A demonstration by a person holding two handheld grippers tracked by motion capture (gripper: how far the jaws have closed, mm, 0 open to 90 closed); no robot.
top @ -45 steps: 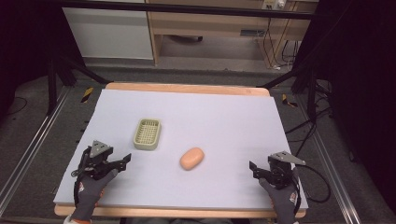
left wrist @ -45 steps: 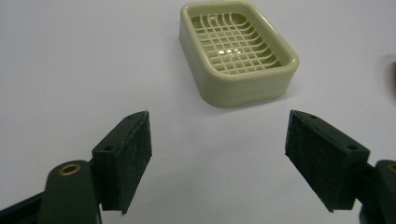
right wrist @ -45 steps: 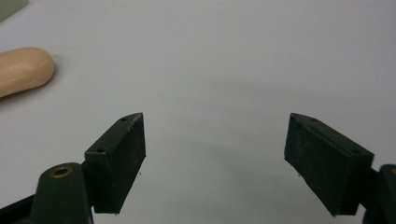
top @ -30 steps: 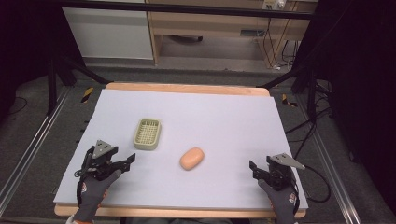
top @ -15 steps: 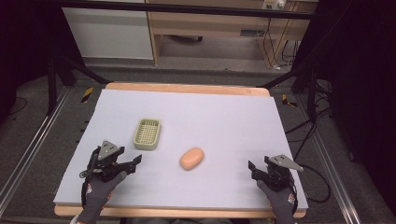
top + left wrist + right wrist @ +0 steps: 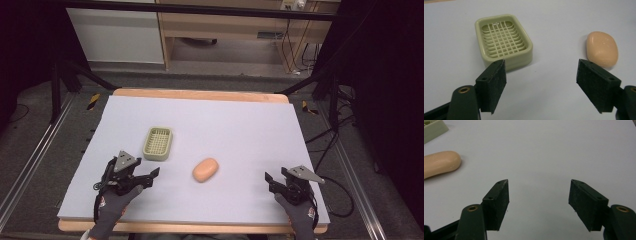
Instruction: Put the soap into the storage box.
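Observation:
A pale green slotted soap dish (image 6: pixel 158 143) (image 6: pixel 503 41) stands empty on the white table sheet, left of centre. A peach bar of soap (image 6: pixel 205 169) (image 6: pixel 602 48) (image 6: pixel 439 164) lies to its right, apart from it. My left gripper (image 6: pixel 148 175) (image 6: pixel 541 83) sits near the front left, open, with nothing between its pads; dish and soap lie just ahead of it. My right gripper (image 6: pixel 270 181) (image 6: pixel 539 202) rests at the front right, open and empty, with the soap off to its left.
The white sheet (image 6: pixel 240 120) covers a wooden table whose far edge (image 6: pixel 200 94) shows beyond it. Dark floor, rails and cables surround the table. Wooden furniture (image 6: pixel 225 30) stands behind.
My left gripper has moved right and slightly forward, toward the dish and soap. The right gripper has barely shifted. Dish and soap have stayed put.

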